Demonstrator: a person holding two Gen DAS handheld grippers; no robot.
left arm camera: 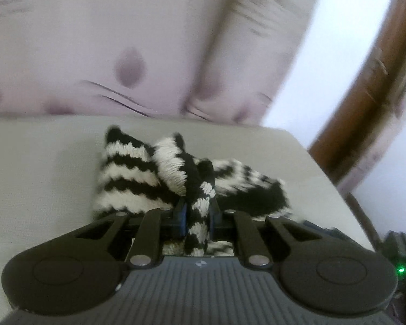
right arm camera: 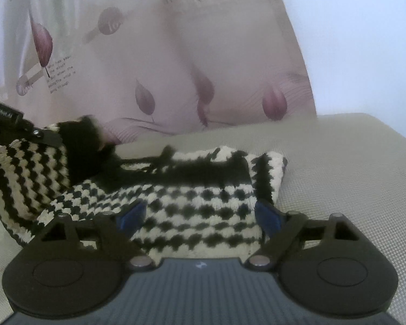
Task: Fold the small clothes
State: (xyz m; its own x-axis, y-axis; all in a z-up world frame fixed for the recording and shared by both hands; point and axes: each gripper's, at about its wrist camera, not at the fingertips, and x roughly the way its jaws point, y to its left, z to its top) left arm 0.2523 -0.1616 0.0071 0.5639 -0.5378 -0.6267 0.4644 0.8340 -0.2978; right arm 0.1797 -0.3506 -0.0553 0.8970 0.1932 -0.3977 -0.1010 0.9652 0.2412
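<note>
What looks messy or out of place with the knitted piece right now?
The striped knit garment lies bunched, not flat: one end is pinched and lifted by the left hand-held gripper, with black yarn strands straggling across it. The right hand-held gripper is open over it.

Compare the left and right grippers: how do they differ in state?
The left gripper is shut, pinching a bunched strip of the striped knit; the right gripper is open, its jaws either side of flat knit. The left lifts its end up; the right grips nothing. Both have blue pads and work over the grey cushion.
</note>
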